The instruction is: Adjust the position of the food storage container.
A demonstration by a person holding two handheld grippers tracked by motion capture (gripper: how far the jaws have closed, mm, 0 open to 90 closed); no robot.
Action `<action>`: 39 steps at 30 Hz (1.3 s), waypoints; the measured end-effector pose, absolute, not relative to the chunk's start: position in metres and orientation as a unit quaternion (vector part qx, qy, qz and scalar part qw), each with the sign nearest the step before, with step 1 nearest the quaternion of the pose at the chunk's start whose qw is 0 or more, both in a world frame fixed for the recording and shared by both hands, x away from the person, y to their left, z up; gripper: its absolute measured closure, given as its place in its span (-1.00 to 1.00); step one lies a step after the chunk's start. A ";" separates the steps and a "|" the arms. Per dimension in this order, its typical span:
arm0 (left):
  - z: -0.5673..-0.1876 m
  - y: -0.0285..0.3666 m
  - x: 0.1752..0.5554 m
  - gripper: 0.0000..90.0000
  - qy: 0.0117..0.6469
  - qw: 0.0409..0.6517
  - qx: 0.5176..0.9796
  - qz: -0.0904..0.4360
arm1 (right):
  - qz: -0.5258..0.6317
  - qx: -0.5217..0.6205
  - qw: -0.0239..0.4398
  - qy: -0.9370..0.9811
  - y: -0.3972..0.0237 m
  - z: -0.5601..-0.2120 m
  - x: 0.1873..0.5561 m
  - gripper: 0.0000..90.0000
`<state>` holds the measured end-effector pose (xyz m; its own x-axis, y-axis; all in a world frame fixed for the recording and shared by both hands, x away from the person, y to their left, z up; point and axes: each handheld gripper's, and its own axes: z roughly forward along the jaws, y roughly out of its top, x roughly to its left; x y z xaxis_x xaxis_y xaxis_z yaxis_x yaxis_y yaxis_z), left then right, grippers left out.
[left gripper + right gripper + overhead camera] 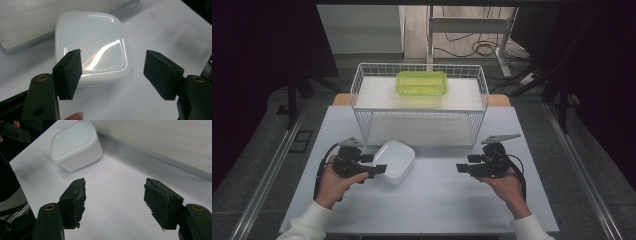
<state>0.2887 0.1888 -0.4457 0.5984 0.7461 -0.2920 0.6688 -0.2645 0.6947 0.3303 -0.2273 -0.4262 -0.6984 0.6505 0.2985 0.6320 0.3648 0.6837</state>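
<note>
Just in front of the wire basket (362, 85), a white lidded container (394, 161) sits on the white table (437, 200). The left gripper (379, 169) hangs right beside its near-left edge with jaws spread wide and nothing between them. Well apart to the right, the right gripper (460, 167) is likewise wide open and empty above bare tabletop. A green container (422, 83) rests on the basket's shelf.
</note>
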 end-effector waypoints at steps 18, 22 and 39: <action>-0.446 0.189 0.316 -0.30 0.469 0.379 0.794 0.075 | 0.410 0.396 0.006 0.822 -0.234 -0.428 0.325 -0.25; -0.441 0.191 0.326 -0.24 0.477 0.370 0.792 0.088 | 0.407 0.396 0.005 0.823 -0.234 -0.430 0.325 -0.25; -0.456 0.196 0.363 0.50 0.489 0.309 0.808 0.111 | 0.401 0.405 0.001 0.822 -0.237 -0.436 0.328 -0.25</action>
<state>0.3634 0.1964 -0.4558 0.4965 0.8593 -0.1227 0.7218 -0.3301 0.6083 0.3277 -0.2369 -0.4356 -0.6725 0.6655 0.3237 0.6647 0.3509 0.6596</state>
